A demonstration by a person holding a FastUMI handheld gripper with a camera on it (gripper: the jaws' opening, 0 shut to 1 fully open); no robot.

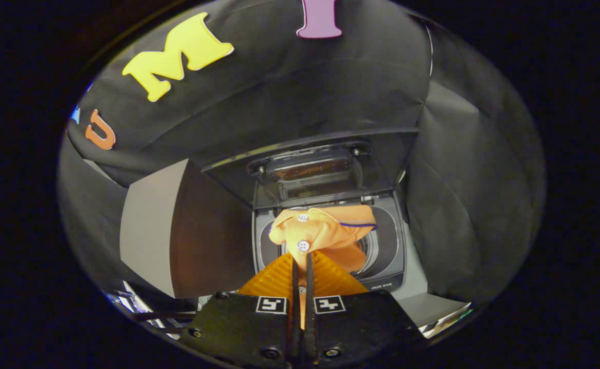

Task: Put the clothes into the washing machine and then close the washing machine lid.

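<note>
Camera rides above fingers point(302, 266), facing washer point(387, 246) closely.

A garment point(325, 236) is pinched between the fingers point(279, 274) and bunched just ahead of the tips. Directly beyond it the washing machine point(389, 256) is set, its drum opening behind the garment. The lid point(310, 159) is raised upright at the machine's far side.
</note>
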